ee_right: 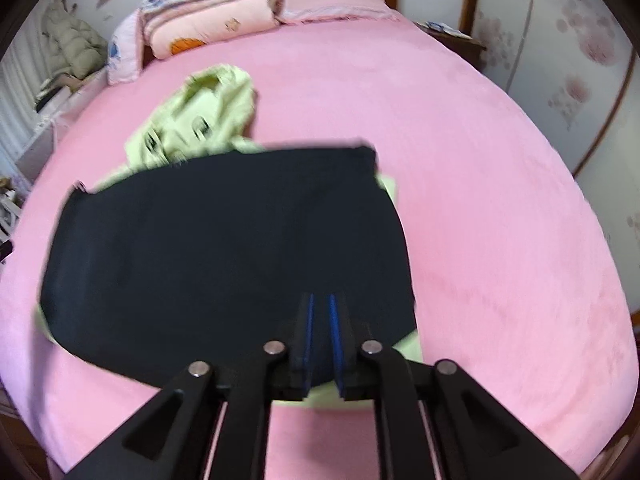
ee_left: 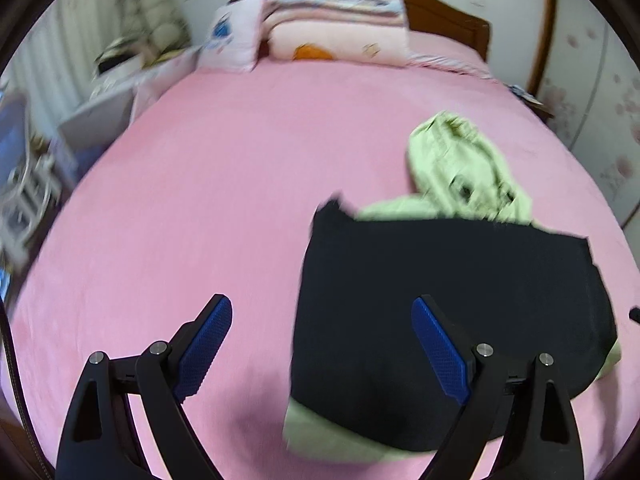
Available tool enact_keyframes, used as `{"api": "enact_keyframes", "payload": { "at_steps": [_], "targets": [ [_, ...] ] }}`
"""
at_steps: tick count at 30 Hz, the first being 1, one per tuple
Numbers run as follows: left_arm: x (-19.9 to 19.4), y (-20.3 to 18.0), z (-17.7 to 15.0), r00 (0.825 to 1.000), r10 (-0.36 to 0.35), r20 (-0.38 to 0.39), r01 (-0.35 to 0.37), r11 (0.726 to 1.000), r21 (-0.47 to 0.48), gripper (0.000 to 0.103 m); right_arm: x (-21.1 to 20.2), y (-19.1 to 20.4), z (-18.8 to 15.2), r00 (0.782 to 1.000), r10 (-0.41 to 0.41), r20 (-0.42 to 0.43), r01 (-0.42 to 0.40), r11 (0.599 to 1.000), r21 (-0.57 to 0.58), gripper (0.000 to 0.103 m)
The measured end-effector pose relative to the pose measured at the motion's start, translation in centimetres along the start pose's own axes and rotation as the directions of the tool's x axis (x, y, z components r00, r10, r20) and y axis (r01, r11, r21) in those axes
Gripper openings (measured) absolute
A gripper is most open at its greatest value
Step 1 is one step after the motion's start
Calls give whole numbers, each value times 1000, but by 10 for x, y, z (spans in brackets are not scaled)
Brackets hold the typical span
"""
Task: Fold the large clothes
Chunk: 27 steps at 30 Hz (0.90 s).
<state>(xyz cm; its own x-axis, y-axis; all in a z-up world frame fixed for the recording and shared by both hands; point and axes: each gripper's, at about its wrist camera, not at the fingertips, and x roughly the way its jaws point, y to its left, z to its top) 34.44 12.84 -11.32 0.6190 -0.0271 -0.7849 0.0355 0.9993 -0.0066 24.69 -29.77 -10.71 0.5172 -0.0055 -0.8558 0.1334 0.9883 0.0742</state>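
While you look along your left gripper [ee_left: 322, 308], its blue ribbed pads [ee_left: 208, 344] stand far apart and nothing is between them; under the gap is only the pink bed cover [ee_left: 200, 200]. The dark folded garment [ee_left: 440, 300] lies to the right of this gripper, so the right finger hangs over its left part. Its long axis runs across the bed, from left to right in both views.

Your right gripper [ee_right: 320, 312] is directly above the near edge of the same dark garment, so I judge this hand to be nearer to it. Its pads are almost closed, with a narrow slit between them, and I see no cloth held inside.

The dark cloth looks smooth, matt and flat, with a straight far edge and a rounded near edge. Under it and behind it lies a light green garment [ee_right: 196, 120], crumpled, soft, with small dark buttons or holes. The bed cover looks plush. At the head of the bed are folded quilts [ee_right: 208, 12].
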Motion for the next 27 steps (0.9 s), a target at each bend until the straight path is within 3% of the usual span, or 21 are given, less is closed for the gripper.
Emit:
{"api": "enact_keyframes", "payload": {
  "at_steps": [5,10,12,14,17,19,23,27],
  "targets": [
    [18,-41,87,997,-63,43,59,996,73,91,-5,24,90,995,54,79,-54,999,4,40],
    [78,-89,146,998,-70,-2,69,986,150,92,31,53,186,984,109,143,-112,993,20,46],
    [115,-105,147,997,-38,-59,50,975,214,92,57,60,212,978,135,159,-142,989,34,46],
    [153,-116,133,996,37,-82,-11,957,288,85,91,66,228,981,130,143,-138,989,45,46],
    [187,-110,112,989,45,-144,-9,970,242,80,151,72,235,990,128,66,-133,987,88,46],
    [198,-105,108,985,31,-169,4,978,206,79,180,73,235,990,137,33,-140,984,113,46],
    [206,-117,123,989,52,-136,-14,963,268,78,222,68,243,991,136,11,-136,979,154,46],
    [219,-132,138,990,57,-132,-19,961,277,66,249,67,255,989,150,-17,-144,971,193,46]
  ]
}}
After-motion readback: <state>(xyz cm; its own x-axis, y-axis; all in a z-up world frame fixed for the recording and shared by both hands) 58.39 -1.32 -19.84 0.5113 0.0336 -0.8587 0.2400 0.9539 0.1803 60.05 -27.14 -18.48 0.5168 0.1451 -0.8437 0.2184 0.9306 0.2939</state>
